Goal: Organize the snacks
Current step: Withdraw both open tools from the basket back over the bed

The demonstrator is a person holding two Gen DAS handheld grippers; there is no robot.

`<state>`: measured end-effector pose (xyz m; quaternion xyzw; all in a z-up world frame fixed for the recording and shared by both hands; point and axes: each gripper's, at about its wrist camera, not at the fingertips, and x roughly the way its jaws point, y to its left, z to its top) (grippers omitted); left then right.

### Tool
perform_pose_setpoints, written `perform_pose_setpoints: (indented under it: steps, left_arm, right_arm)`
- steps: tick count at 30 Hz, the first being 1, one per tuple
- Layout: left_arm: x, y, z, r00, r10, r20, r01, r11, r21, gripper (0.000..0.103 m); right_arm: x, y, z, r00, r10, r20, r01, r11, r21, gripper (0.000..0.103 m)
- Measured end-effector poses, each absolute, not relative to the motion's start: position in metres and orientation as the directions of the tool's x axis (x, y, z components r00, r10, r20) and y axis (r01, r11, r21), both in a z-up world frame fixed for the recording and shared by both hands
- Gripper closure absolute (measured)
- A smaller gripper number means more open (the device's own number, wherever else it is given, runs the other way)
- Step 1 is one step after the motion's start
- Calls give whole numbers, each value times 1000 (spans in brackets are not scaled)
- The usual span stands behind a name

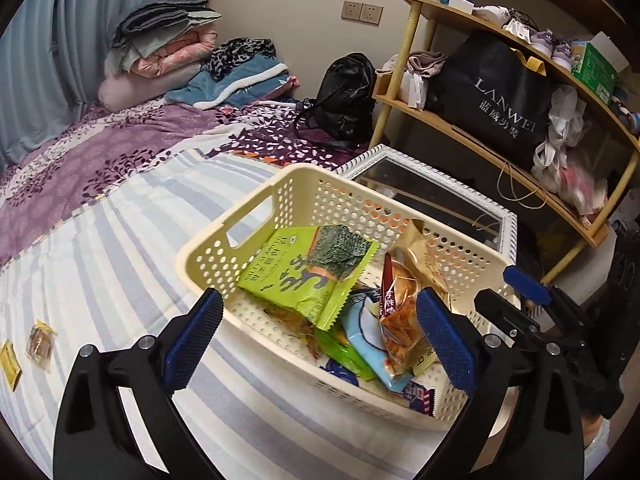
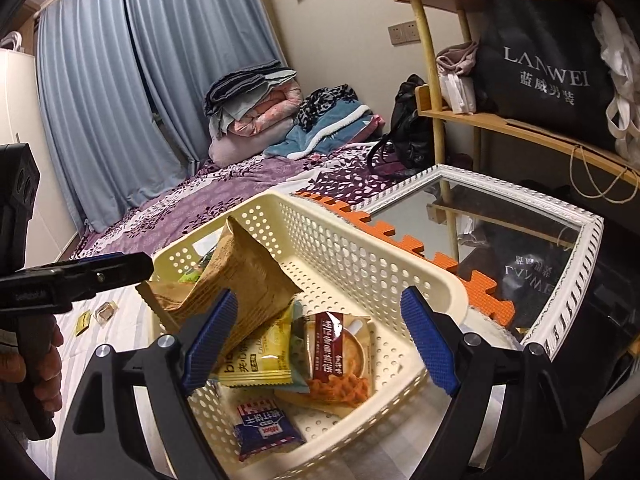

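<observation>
A cream perforated basket (image 1: 224, 236) (image 2: 360, 248) stands on the striped bedspread with several snack packets in it. A green seaweed packet (image 1: 308, 268) lies on top at its left; a red-and-orange packet (image 1: 400, 320) (image 2: 336, 360), a brown packet (image 2: 240, 276), a yellow one (image 2: 260, 356) and a blue one (image 2: 264, 428) lie beside it. My left gripper (image 1: 320, 336) hangs open over the basket's near side, its pads touching nothing. My right gripper (image 2: 320, 344) is open above the basket's other end, also empty. Each gripper shows in the other's view: the right gripper (image 1: 512, 296), the left gripper (image 2: 136, 268).
Two small wrapped snacks (image 1: 40, 344) (image 2: 105, 312) lie loose on the bedspread left of the basket. A white-framed mirror (image 1: 432, 184) lies flat behind it, next to an orange foam mat (image 2: 384, 232). A wooden shelf (image 1: 500, 152) holds bags; folded bedding (image 1: 168, 48) is piled far back.
</observation>
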<state>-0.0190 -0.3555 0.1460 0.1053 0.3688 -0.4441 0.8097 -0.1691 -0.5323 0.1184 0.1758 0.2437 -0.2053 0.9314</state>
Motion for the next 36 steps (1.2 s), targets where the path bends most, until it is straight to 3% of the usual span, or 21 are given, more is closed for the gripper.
perform_pose_setpoints:
  steps: [14, 26, 36]
  left_arm:
    - [-8, -304, 154, 405, -616, -676, 749, 648, -141, 5]
    - [6, -235, 144, 464, -562, -685, 670, 728, -144, 5]
    - [20, -187, 135, 493, -545, -678, 597, 779, -192, 5]
  right_arm:
    - [-128, -505, 122, 742, -266, -616, 405, 910, 95, 14]
    - [-113, -511, 107, 675, -219, -704, 420, 899, 123, 10]
    - [-122, -482, 141, 748, -323, -580, 429, 902, 51, 10]
